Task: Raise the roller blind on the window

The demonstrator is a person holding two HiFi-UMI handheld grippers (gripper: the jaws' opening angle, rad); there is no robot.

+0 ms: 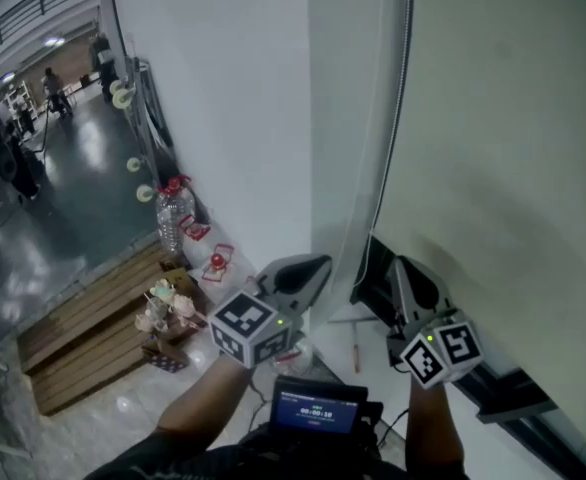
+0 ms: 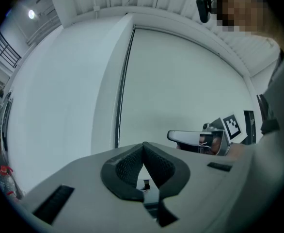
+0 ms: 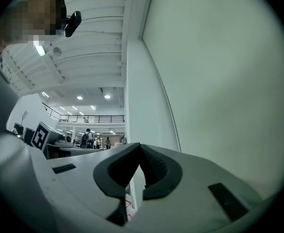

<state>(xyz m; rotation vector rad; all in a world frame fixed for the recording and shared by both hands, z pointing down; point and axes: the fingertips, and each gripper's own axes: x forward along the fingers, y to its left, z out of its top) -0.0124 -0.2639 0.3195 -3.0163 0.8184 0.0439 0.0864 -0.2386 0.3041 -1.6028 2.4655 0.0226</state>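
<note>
Nearest, a small screen device (image 1: pixel 318 408) is sitting at the person's waist. The left gripper (image 1: pixel 311 268) and right gripper (image 1: pixel 405 268), smooth grey shells with ribbed black pads, are pointing at the window, each with its jaws pressed together on nothing. Just beyond, the roller blind (image 1: pixel 503 118), a flat matte pale sheet, is hanging over the window. Its thin bead chain (image 1: pixel 402 88) is running down the blind's left edge beside a white pillar (image 1: pixel 223 98). Farther left, plastic bottles (image 1: pixel 173 213) and a slatted wooden pallet (image 1: pixel 83 333) are crowding the floor.

Dim, cool indoor light falls evenly across the roller blind (image 1: pixel 503 118). Ceiling lamps (image 3: pixel 79 97) glare above the right claw (image 3: pixel 140 146). Both claw views bow heavily, corners black, with the nearest claw bodies soft.
</note>
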